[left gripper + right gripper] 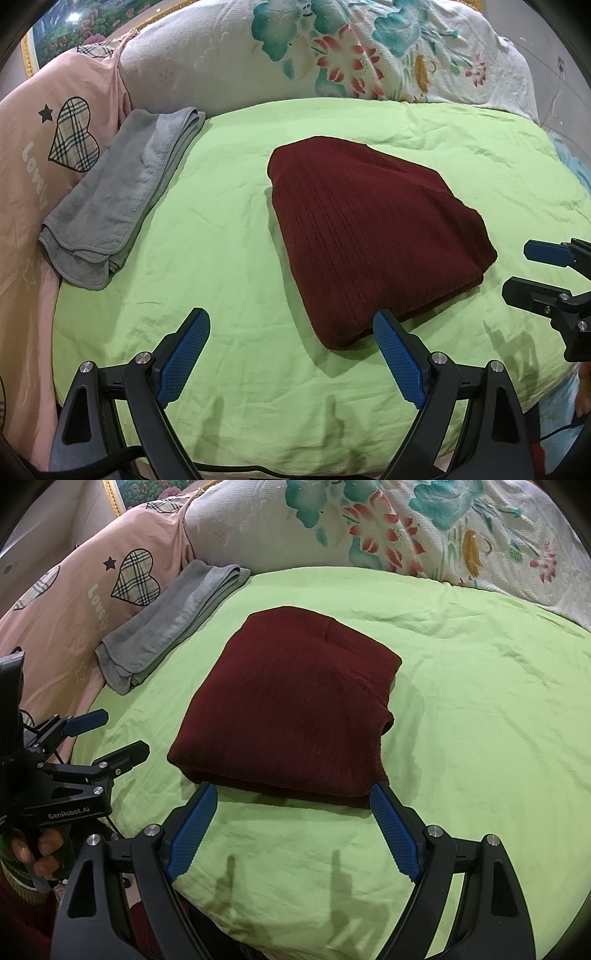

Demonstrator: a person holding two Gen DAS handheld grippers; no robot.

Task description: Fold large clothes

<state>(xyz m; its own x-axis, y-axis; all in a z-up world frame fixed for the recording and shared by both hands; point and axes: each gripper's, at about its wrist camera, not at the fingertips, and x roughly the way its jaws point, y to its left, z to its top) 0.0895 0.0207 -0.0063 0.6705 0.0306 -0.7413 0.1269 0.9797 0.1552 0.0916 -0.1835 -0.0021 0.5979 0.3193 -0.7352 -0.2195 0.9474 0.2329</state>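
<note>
Maroon knitwear [373, 236], already folded into a thick square packet, lies mid-bed on the green sheet [229, 236], a little toward its near edge. Left tongs [291, 354] and right tongs [291, 827] hover at that near edge, jaws spread wide and holding nothing, seemingly drawn clear of a finished fold. Folded grey towel [122, 192] lies at the bed's left edge beside the pink cover [22, 155], out of the way.

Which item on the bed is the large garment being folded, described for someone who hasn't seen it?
Start from the lime-green sheet covering the bed. Near its middle lies the dark red knit garment, folded into a thick ribbed stack. Unlike the thinner grey towel at the sheet's edge, it is maroon and central.
</note>
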